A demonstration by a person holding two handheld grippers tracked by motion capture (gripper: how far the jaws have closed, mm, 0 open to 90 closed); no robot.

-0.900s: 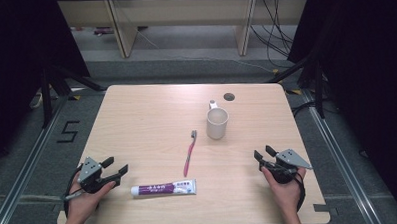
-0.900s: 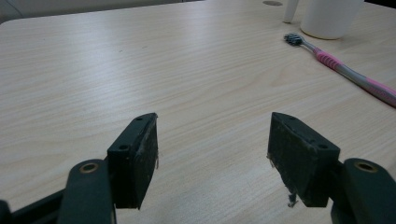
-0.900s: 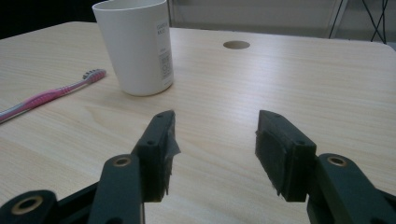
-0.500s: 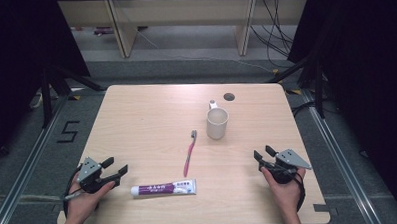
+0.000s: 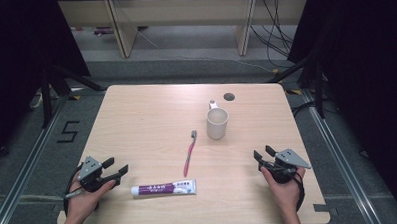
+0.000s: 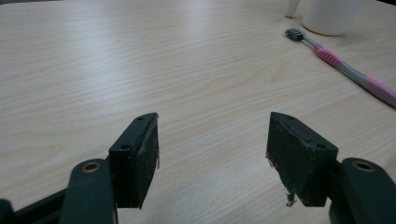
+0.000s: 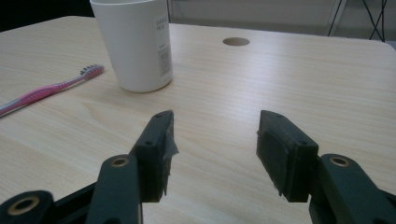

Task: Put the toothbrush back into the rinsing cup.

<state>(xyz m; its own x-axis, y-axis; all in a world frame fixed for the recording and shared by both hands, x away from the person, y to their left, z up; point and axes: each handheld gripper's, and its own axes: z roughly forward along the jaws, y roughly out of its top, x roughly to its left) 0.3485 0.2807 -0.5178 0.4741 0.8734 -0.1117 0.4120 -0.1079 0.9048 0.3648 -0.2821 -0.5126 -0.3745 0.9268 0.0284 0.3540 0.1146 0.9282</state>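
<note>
A big number 5 (image 5: 68, 132) is marked on the floor, and the cup's (image 7: 135, 44) small print is too blurry to read.

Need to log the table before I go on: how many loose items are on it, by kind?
Cup: 1
Toothbrush: 1
Toothpaste tube: 1
Small white item behind the cup, too small to identify: 1
Total: 4
</note>
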